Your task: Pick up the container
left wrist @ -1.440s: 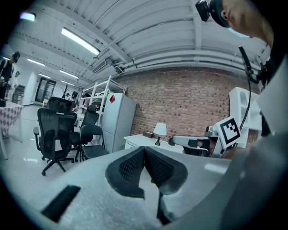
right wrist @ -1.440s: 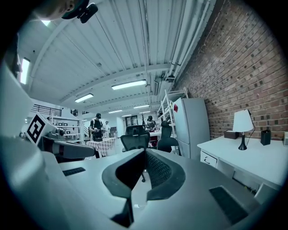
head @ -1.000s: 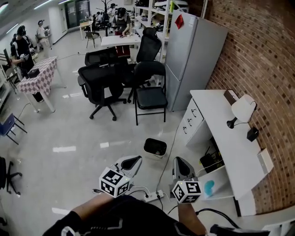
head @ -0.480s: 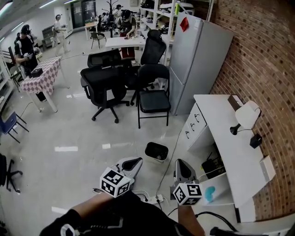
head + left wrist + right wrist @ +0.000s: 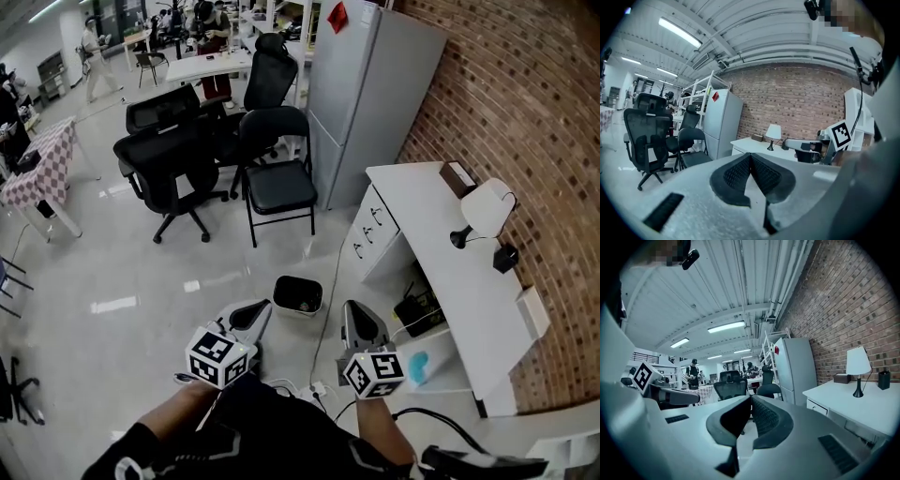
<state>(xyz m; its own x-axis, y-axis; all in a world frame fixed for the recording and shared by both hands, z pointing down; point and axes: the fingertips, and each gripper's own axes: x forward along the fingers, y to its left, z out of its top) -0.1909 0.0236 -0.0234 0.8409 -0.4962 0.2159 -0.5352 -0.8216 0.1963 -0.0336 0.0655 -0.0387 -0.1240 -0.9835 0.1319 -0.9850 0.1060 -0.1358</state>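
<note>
Both grippers have drifted up and left in the head view since a second ago, and the room has slid with them, so the white desk [image 5: 441, 239] now sits closer to centre frame. Left gripper [image 5: 247, 317] hangs over the floor, well out from the desk's near end; its jaws are pressed together with nothing between them, the ribbed pads meeting in a clean point. Right gripper [image 5: 360, 325] rides nearer the desk, just off that same near end, and it's clamped tight on empty air too. Now the container: the one plainly in view is the black bin [image 5: 298, 294], standing upright on the floor out in front of the desk's drawers, apart from both grippers and untouched. On the desk, a table lamp [image 5: 486, 208] stands towards the brick-wall side. At the desk's far end stands the grey refrigerator [image 5: 361, 94], and beyond it, further from the desk, a black folding chair [image 5: 278, 183].
</note>
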